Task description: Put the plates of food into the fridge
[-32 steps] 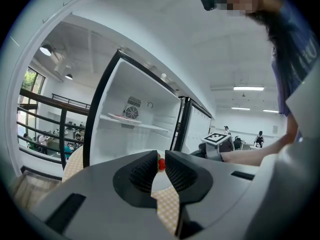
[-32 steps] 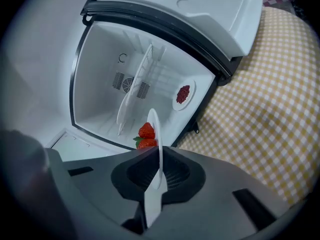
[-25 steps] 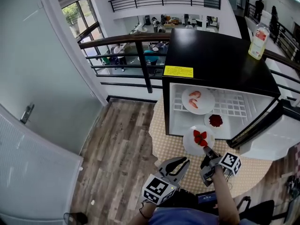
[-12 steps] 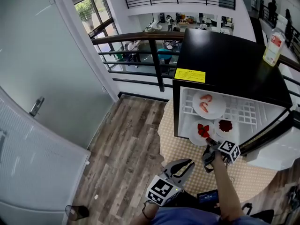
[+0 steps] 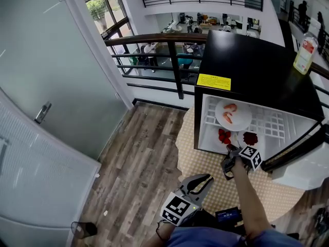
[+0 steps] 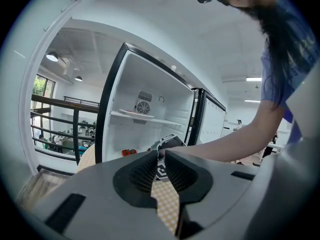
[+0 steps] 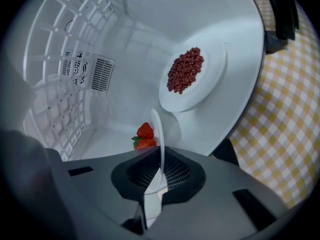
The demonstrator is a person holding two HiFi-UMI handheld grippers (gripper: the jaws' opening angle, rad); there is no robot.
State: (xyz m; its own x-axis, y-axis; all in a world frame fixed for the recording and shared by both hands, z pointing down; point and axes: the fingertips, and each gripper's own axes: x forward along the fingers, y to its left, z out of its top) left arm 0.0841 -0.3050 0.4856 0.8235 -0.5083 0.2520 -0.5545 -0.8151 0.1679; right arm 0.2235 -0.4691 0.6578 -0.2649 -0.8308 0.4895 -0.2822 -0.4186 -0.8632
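A black fridge stands open on a checked tablecloth. A plate of shrimp lies on its upper wire shelf. On the white floor below sits a plate of red beans. My right gripper is shut on the rim of the strawberry plate, seen edge-on with the strawberries to its left, just inside the lower compartment beside the beans. My left gripper hangs back low over the cloth, its tips together, holding nothing.
The fridge door swings out to the right. A bottle of yellow liquid stands on the fridge top. A dark railing runs behind, a glass door is at the left, and wood flooring lies below.
My right gripper has carried the strawberry plate forward from in front of the fridge into the lower compartment, beside the bean plate. The left gripper has stayed put.
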